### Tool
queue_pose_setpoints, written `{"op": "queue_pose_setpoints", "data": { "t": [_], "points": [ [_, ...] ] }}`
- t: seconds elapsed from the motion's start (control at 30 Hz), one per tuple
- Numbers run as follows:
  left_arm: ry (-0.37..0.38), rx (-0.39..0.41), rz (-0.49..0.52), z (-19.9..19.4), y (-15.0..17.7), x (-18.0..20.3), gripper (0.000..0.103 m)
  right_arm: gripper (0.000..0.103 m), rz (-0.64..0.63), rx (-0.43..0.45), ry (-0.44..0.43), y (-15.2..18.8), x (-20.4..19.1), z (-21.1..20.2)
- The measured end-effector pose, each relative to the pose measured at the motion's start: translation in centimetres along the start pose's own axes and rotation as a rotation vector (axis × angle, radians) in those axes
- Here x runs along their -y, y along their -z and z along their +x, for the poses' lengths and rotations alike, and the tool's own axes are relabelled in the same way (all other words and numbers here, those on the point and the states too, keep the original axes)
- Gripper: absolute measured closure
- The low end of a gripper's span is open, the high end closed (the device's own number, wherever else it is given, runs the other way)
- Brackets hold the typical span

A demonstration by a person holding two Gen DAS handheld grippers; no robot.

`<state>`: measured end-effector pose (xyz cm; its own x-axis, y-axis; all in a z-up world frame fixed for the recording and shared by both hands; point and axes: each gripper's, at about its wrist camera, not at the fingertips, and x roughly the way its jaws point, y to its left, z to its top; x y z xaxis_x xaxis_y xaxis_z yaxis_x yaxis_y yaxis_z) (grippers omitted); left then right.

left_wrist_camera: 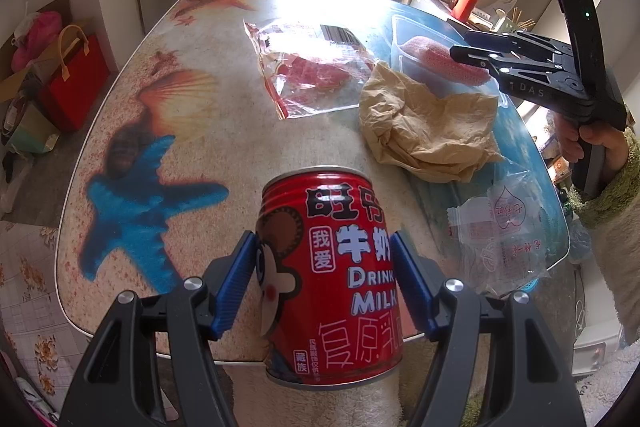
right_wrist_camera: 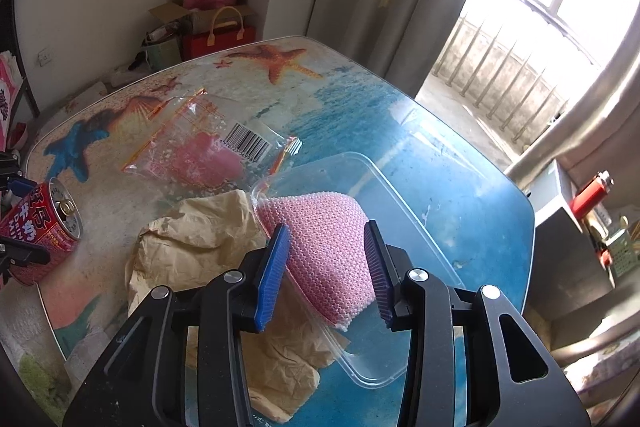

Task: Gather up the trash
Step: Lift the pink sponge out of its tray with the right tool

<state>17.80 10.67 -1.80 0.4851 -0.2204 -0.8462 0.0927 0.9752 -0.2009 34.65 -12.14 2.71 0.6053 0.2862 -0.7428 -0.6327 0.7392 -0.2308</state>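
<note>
My left gripper (left_wrist_camera: 323, 241) is shut on a red milk can (left_wrist_camera: 332, 275), held upright at the near edge of the table (left_wrist_camera: 160, 147); the can (right_wrist_camera: 44, 227) also shows at the left of the right wrist view. My right gripper (right_wrist_camera: 325, 233) stands open around a pink sponge (right_wrist_camera: 328, 259) that lies in a clear plastic container (right_wrist_camera: 400, 195). The left wrist view has the right gripper (left_wrist_camera: 460, 55) just above the sponge (left_wrist_camera: 432, 61). On the table lie crumpled brown paper (left_wrist_camera: 424, 123), a clear barcoded bag (left_wrist_camera: 316, 67) and a clear wrapper (left_wrist_camera: 504, 231).
A hand in a green fleece sleeve (left_wrist_camera: 600, 147) holds the right gripper. A red gift bag (left_wrist_camera: 76, 79) and cardboard boxes stand on the floor to the left. A red bottle (left_wrist_camera: 466, 3) sits on a shelf behind the table. Curtains and a bright window lie beyond.
</note>
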Motion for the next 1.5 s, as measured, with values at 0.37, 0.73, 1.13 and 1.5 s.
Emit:
{"op": "queue_pose_setpoints", "data": {
  "t": [0.37,0.73,1.13,1.5],
  "points": [
    [0.0,0.0,0.003,0.0,0.0,0.0,0.037,0.044,0.017,0.01,-0.099,-0.6,-0.4,0.2],
    [0.002,-0.003,0.009,0.2,0.0,0.0,0.037,0.055,0.083,-0.038,-0.064,-0.5,0.4,2.4],
    [0.034,-0.046,-0.009,1.2,0.3,-0.2,0.039,0.067,0.085,0.018,0.077,-0.8,1.1,0.9],
    [0.032,-0.064,-0.009,1.7,0.5,-0.5,0.039,0.083,-0.089,0.013,0.205,-0.2,-0.9,1.4]
  ]
}}
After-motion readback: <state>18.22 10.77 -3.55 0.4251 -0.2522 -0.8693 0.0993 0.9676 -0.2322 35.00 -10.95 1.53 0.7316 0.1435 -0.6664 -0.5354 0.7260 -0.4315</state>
